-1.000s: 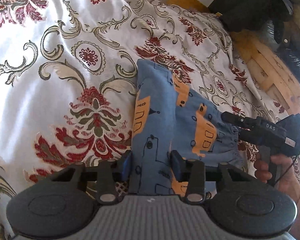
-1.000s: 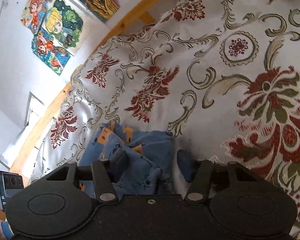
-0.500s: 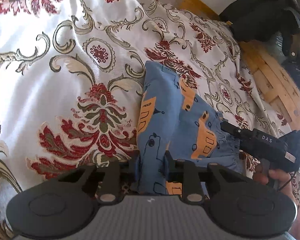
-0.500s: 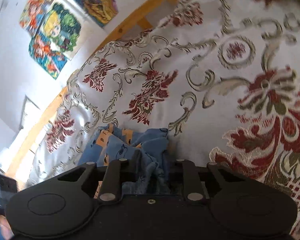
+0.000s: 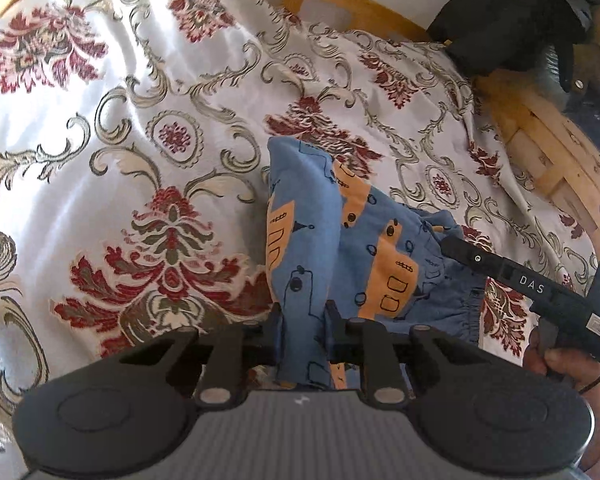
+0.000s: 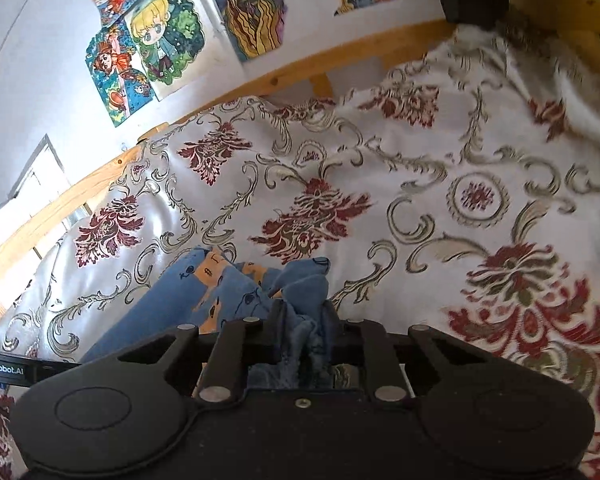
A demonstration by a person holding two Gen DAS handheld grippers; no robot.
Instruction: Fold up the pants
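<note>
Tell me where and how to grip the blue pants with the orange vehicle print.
Grip the blue printed pants at opposite ends, fingers straddling a bunched fold. The left gripper pinches the narrow leg end, the right gripper the gathered end. Come low along the floral bedspread, since the fabric lies nearly flat.

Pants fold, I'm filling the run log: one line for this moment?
stage: grasp | left gripper: shut on pants | right gripper: shut on pants | surface: bedspread
</note>
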